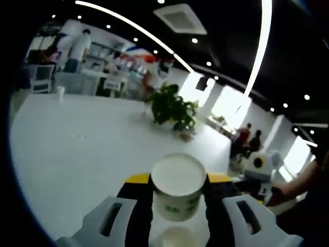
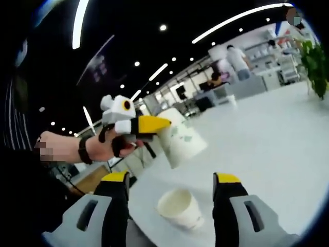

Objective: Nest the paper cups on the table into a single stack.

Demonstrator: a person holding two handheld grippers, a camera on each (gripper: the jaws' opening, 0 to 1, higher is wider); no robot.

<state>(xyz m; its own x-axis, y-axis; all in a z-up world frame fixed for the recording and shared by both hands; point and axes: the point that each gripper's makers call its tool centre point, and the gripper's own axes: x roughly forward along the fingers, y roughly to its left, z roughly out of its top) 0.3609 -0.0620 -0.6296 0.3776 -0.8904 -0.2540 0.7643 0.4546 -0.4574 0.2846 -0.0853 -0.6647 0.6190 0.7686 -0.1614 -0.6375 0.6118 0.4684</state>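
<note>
Table (image 1: 77, 154): a wide white surface stretching away toward the far room; every place below is told from it.
Potted plant (image 1: 174, 108): green and leafy, standing on the table's far side in the left gripper view.
Left gripper (image 1: 179, 193): lifted above the table, its yellow-tipped black jaws clenched on the sides of a paper cup; in the right gripper view it comes in from the left, held in a hand (image 2: 105, 146) with a dark wristband.
Held paper cup (image 1: 178, 188): white with green print, pinched between the left jaws and raised clear of the table; in the right gripper view it tilts, mouth up and to the right.
Right gripper (image 2: 169, 182): low over the table's near part, jaws spread wide and released, gripping nothing.
2nd paper cup (image 2: 180, 207): white, standing mouth up on the table between the right jaws, touching neither; in the left gripper view it sits below the held cup.
People: several stand well beyond the table's far edge, too blurred to tell more.
</note>
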